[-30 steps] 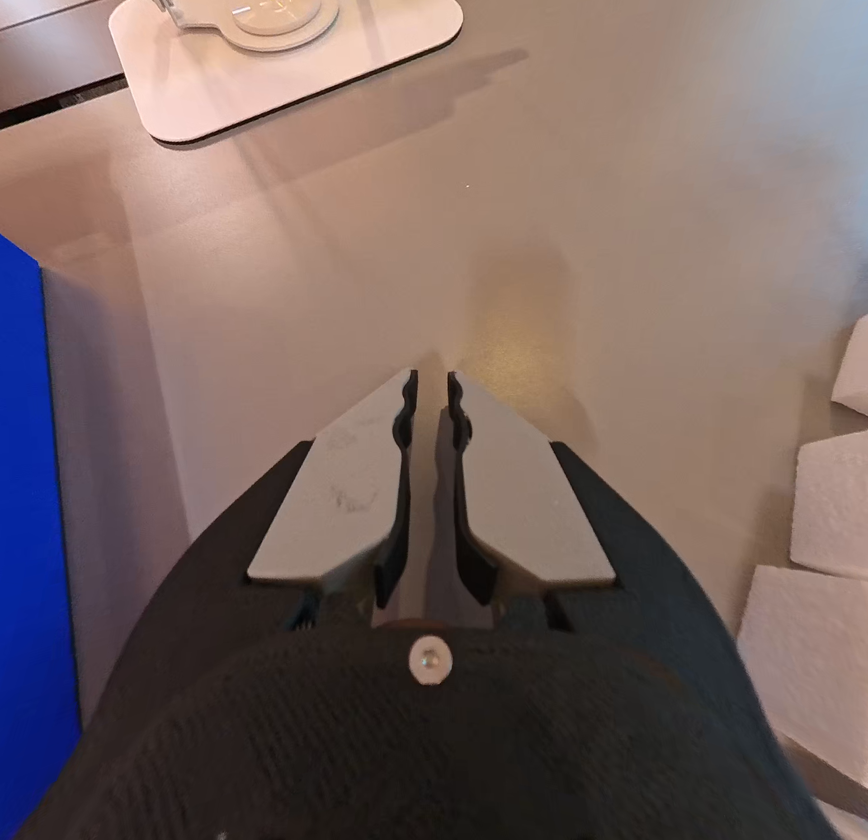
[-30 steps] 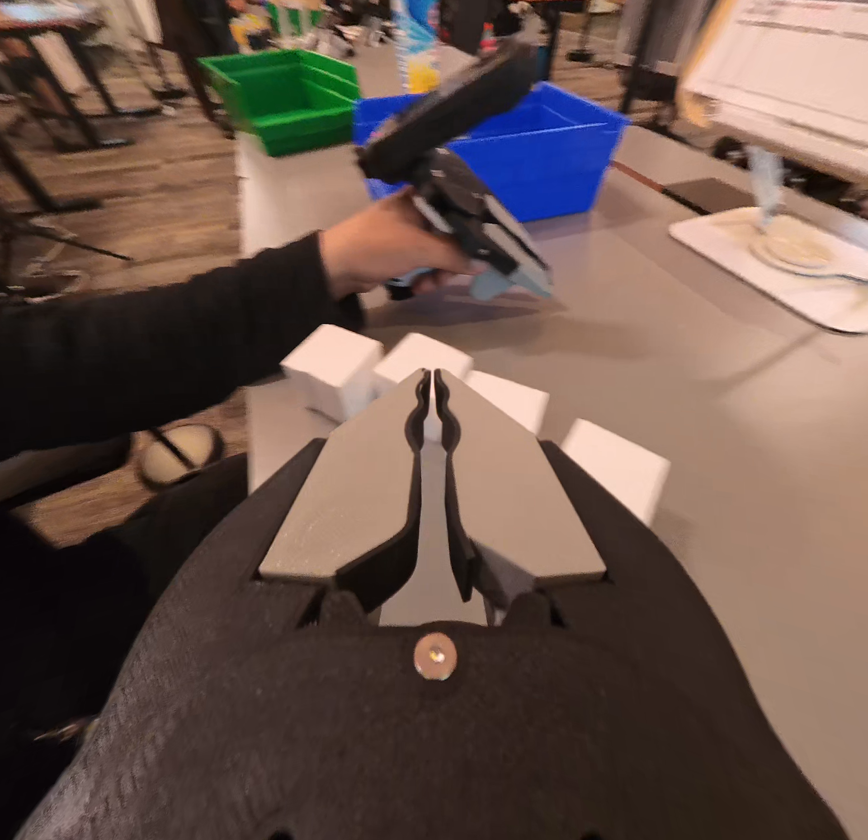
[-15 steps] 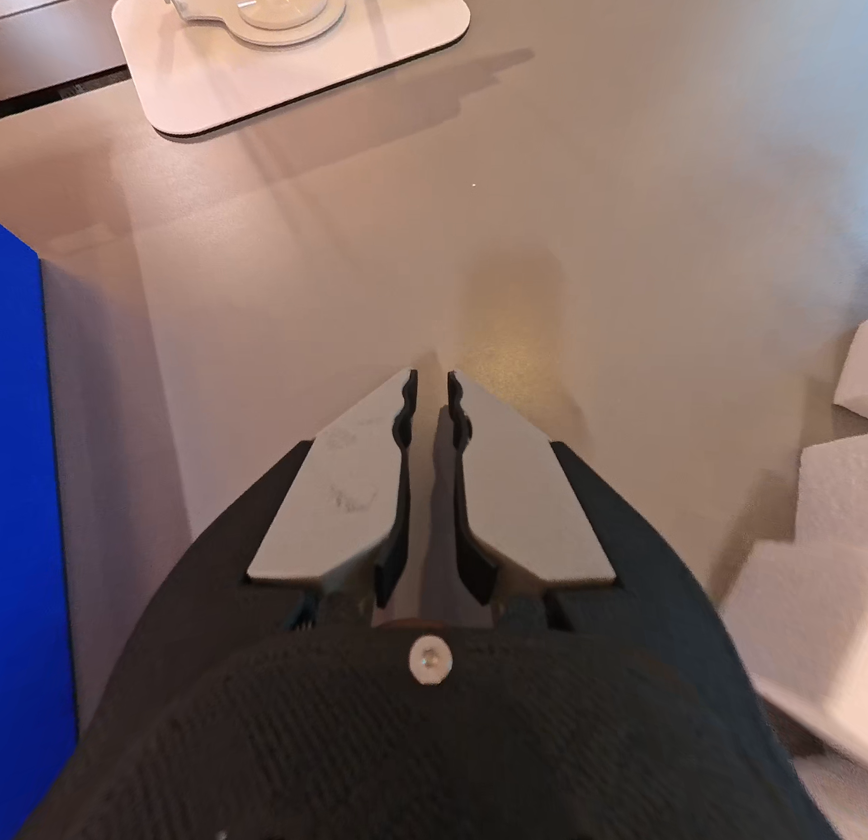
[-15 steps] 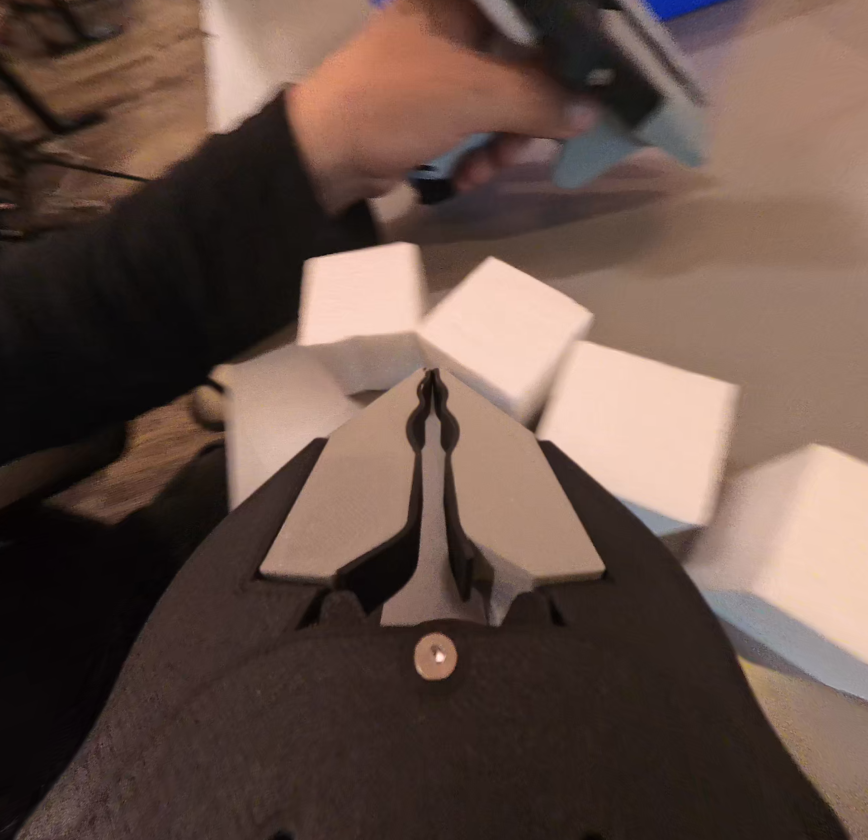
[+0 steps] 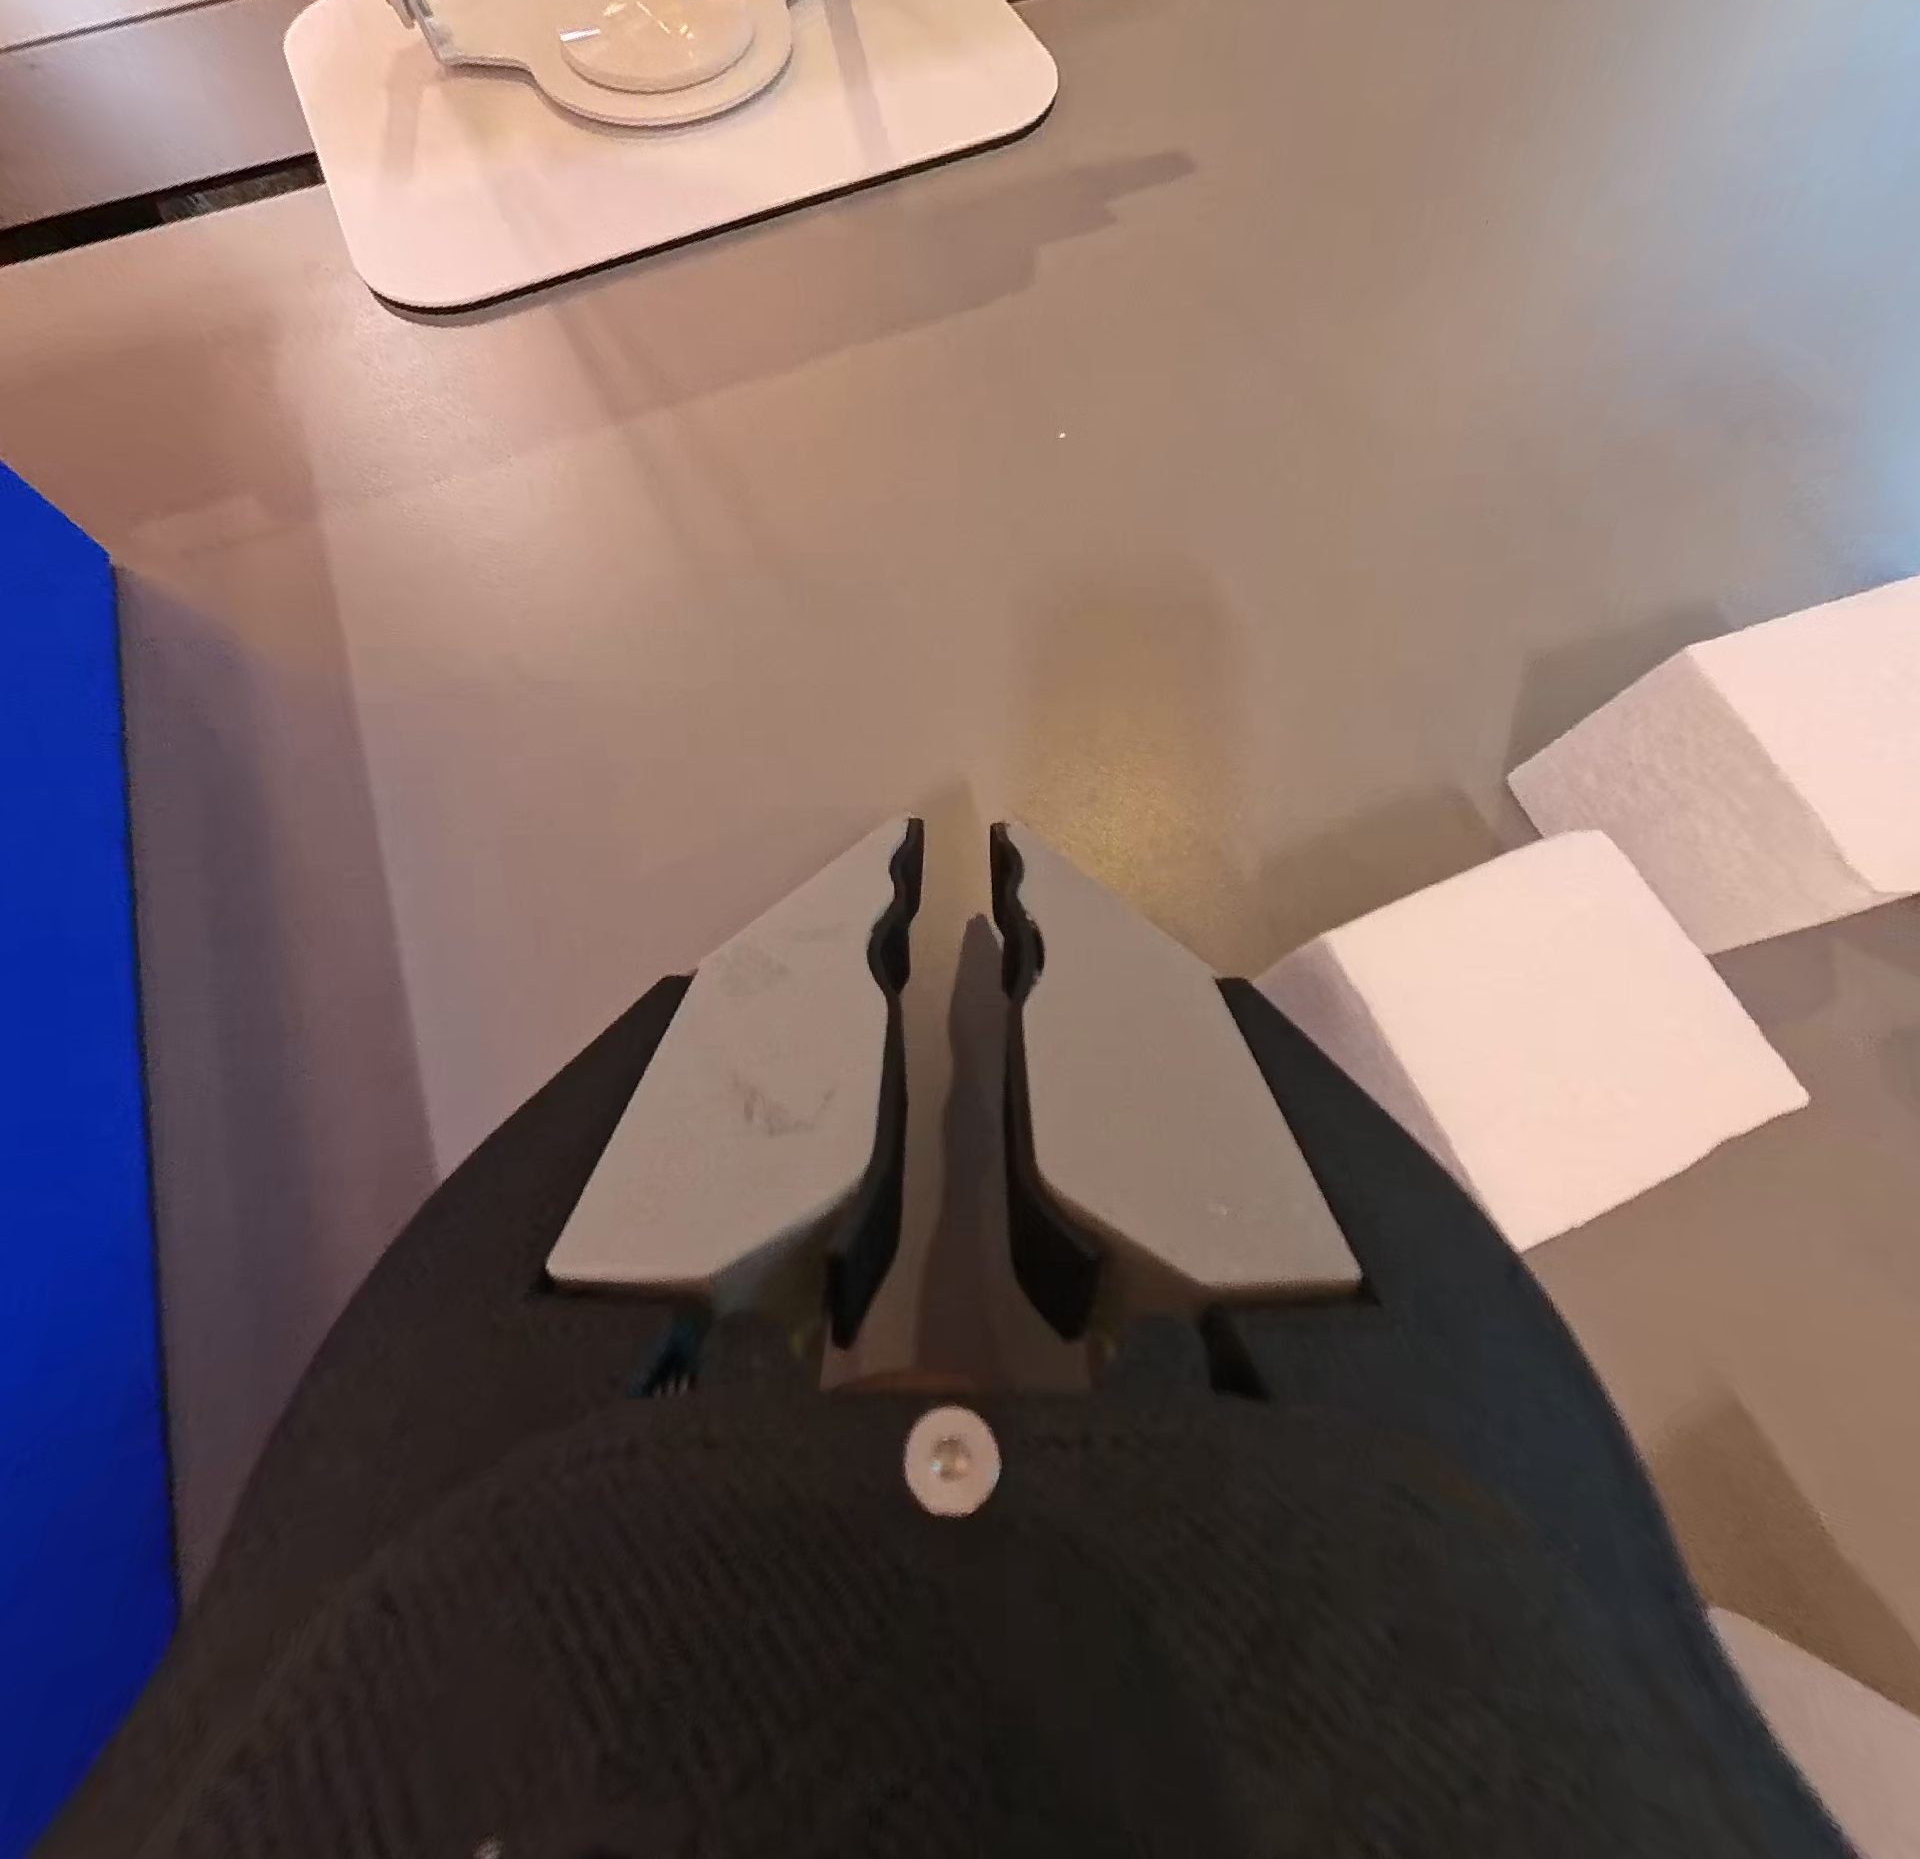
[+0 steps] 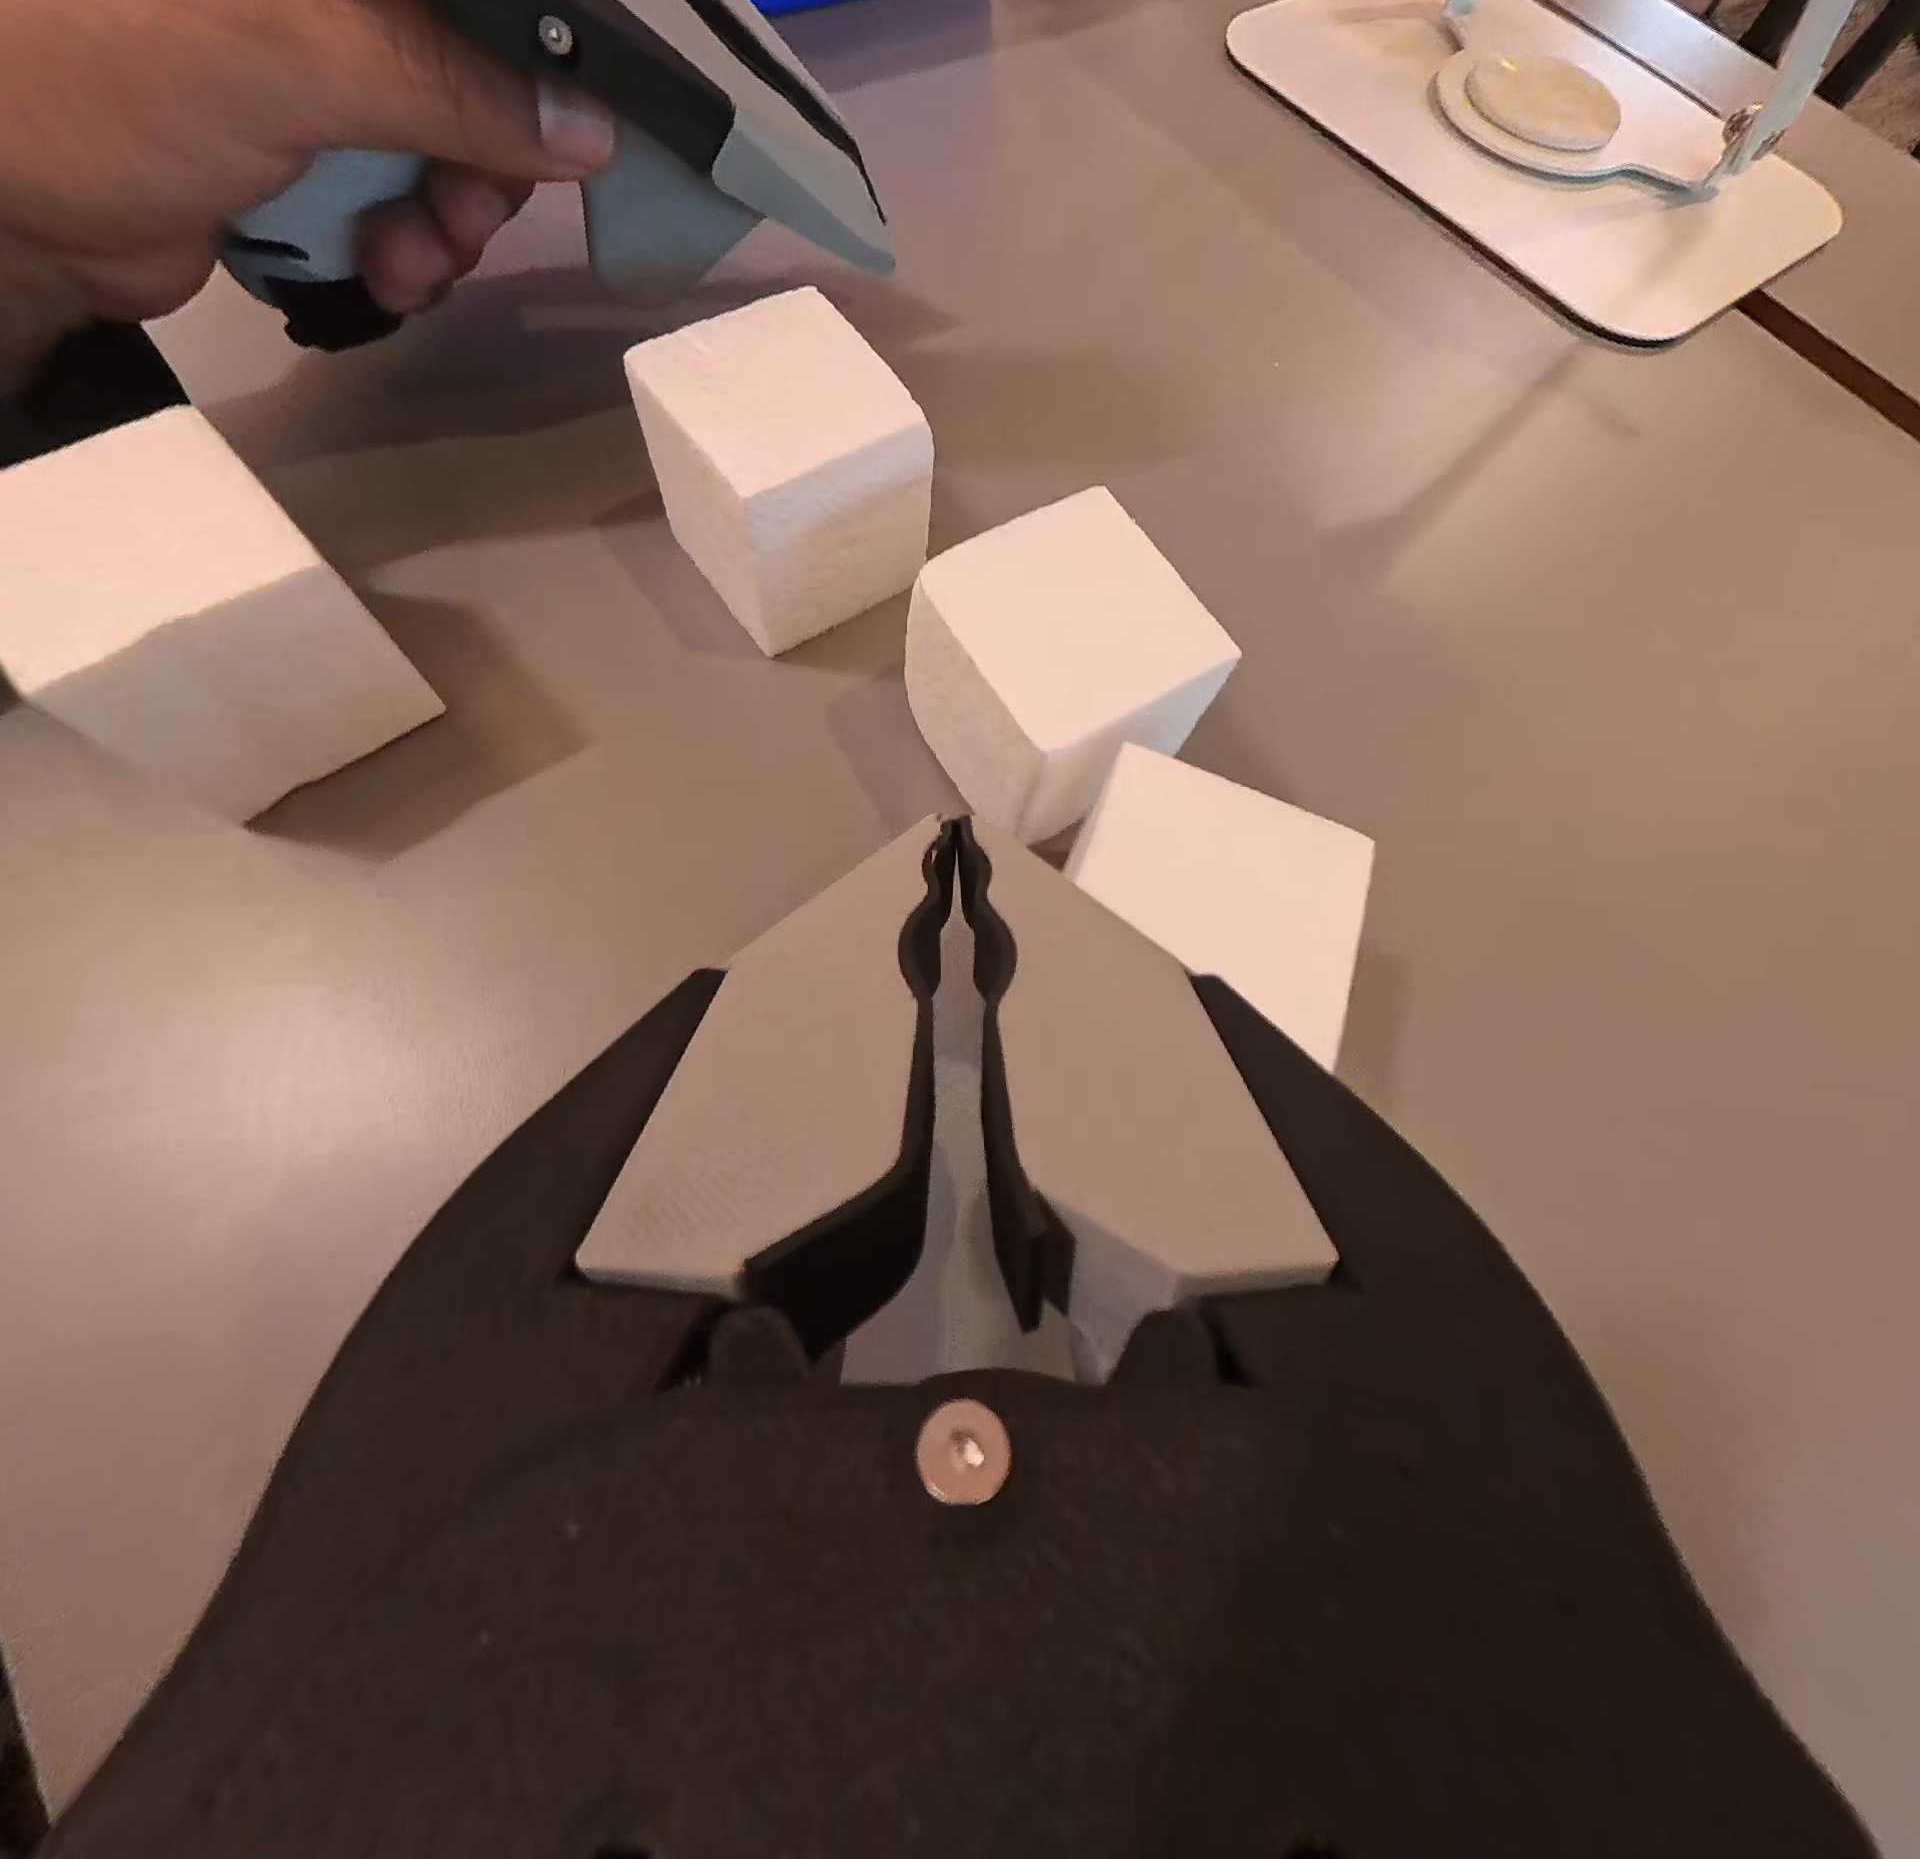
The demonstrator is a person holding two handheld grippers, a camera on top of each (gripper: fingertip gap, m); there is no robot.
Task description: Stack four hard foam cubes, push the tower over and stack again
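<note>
Four cubes scattered on table

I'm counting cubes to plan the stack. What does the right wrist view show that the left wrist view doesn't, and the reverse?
Only the right wrist view shows all four foam cubes apart on the table, none stacked, the right gripper shut, and a hand holding the left gripper. Only the left wrist view shows the left gripper's small gap. Both show the grey table, white stand base and blue bin.

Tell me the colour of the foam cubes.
White, all four cubes; clearest in the right wrist view, lying loose on the grey table.
</note>
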